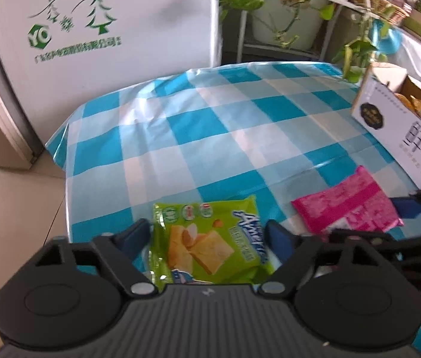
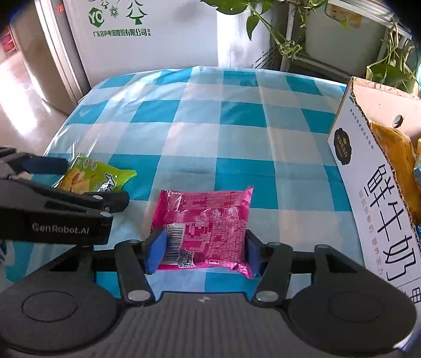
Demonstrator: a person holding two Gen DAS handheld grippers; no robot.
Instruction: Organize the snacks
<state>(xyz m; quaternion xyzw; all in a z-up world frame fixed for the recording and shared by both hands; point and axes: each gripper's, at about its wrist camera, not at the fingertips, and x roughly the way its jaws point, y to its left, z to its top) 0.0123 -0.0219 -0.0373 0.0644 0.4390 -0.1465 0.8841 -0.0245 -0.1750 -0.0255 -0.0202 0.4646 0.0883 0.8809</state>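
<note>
A green snack packet (image 1: 207,241) lies on the blue checked tablecloth (image 1: 210,125), between the fingers of my left gripper (image 1: 210,238), whose jaws stand wide on either side of it. A pink snack packet (image 2: 204,226) lies to its right, between the fingers of my right gripper (image 2: 203,250); the blue pads touch or nearly touch its two sides. The green packet (image 2: 97,176) and the left gripper (image 2: 91,185) also show in the right wrist view. The pink packet (image 1: 347,205) shows in the left wrist view. A white cardboard box (image 2: 389,197) at the right holds several snacks.
A white fridge (image 1: 106,29) stands behind the table at the left. Potted plants (image 1: 285,9) on a metal rack stand behind at the right. The table's left edge drops to a tiled floor (image 1: 7,208).
</note>
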